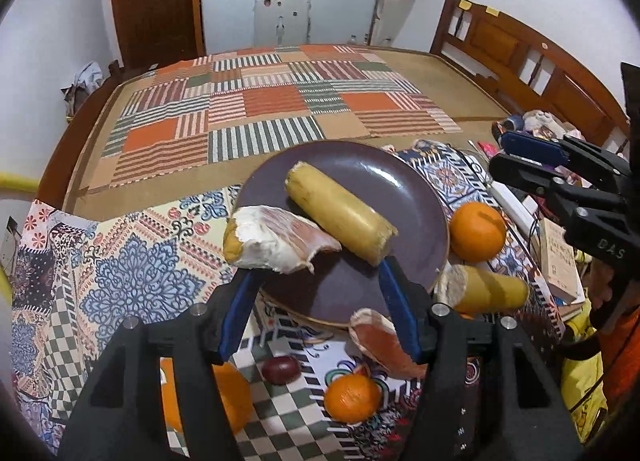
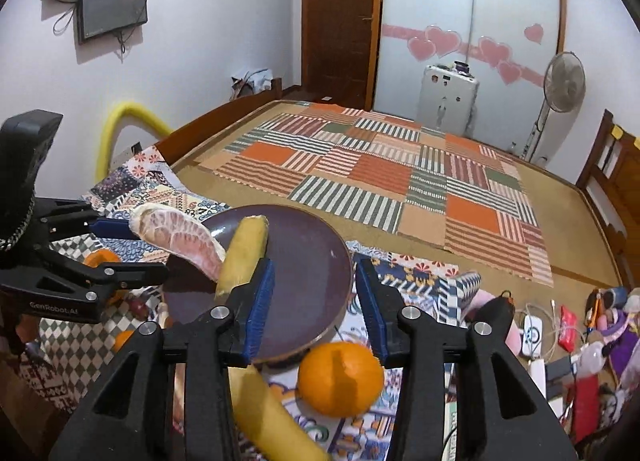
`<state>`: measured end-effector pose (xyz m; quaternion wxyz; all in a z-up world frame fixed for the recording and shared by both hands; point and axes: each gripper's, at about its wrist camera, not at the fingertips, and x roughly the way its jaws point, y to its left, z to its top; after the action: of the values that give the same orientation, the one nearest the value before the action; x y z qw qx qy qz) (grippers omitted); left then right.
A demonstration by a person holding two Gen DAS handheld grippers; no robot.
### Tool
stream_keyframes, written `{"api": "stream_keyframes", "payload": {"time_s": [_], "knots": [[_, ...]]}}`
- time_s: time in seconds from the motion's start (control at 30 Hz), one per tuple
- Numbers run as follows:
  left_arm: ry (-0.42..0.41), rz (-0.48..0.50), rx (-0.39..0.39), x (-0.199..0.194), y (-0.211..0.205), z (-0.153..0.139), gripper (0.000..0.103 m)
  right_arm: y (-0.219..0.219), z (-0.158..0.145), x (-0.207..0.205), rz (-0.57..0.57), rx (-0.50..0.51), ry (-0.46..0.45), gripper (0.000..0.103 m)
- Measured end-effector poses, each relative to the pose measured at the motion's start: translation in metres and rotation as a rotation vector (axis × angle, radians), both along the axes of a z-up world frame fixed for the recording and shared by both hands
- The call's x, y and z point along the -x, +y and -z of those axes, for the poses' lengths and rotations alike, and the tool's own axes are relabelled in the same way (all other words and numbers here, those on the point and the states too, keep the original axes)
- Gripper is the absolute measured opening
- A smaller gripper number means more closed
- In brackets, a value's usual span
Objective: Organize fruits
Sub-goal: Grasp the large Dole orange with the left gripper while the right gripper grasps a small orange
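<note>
A dark purple plate (image 1: 360, 165) (image 2: 312, 257) lies on the patterned cloth. A banana piece (image 1: 340, 217) (image 2: 244, 253) lies on it. A peeled pomelo wedge (image 1: 276, 237) (image 2: 180, 237) rests at the plate's left rim, touching the tip of the left finger (image 1: 244, 281). My left gripper (image 1: 316, 265) is open. My right gripper (image 2: 316, 281) is open and empty over the plate's near edge, above an orange (image 2: 340, 379) (image 1: 476, 231). Another banana piece (image 1: 488, 287) (image 2: 272, 413), a second pomelo wedge (image 1: 384, 337) and a small orange (image 1: 352, 397) lie on the cloth.
A dark plum (image 1: 280, 369) and another orange (image 1: 228, 397) lie near the left gripper. Books, cables and clutter (image 2: 560, 341) fill the right side. A striped patchwork mat (image 1: 256, 109) covers the bed beyond, with a wooden headboard (image 1: 520, 49) at the right.
</note>
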<state>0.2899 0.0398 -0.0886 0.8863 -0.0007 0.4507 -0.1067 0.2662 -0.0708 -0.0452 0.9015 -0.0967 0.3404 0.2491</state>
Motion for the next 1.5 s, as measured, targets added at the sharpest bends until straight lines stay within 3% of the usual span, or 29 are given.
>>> {"api": "stream_keyframes", "payload": {"time_s": [0.3, 0.43, 0.67, 0.87, 1.0, 1.17, 1.3, 1.5], "knots": [[0.077, 0.049, 0.001, 0.010, -0.011, 0.014, 0.062, -0.017, 0.007, 0.010, 0.015, 0.015, -0.002, 0.041], [0.078, 0.060, -0.007, 0.025, -0.013, 0.015, 0.062, -0.023, 0.013, 0.014, 0.027, 0.024, -0.010, 0.048], [-0.031, 0.047, -0.010, 0.056, 0.000, -0.014, 0.064, -0.032, 0.021, 0.021, 0.033, 0.023, 0.000, 0.049], [-0.138, -0.071, -0.040, 0.076, 0.038, -0.024, 0.072, -0.038, 0.025, 0.027, 0.047, 0.019, -0.007, 0.059], [-0.138, -0.122, -0.059, 0.079, 0.058, -0.013, 0.074, -0.038, 0.033, 0.028, 0.050, 0.016, 0.007, 0.060], [-0.079, -0.159, -0.028, 0.075, 0.076, 0.014, 0.075, -0.034, 0.048, 0.021, 0.054, 0.015, 0.049, 0.060], [-0.045, -0.150, -0.012, 0.071, 0.075, 0.033, 0.075, -0.030, 0.059, 0.015, 0.058, 0.019, 0.076, 0.060], [-0.053, -0.149, -0.048, 0.067, 0.066, 0.043, 0.080, -0.027, 0.065, 0.010, 0.075, 0.044, 0.066, 0.068]]}}
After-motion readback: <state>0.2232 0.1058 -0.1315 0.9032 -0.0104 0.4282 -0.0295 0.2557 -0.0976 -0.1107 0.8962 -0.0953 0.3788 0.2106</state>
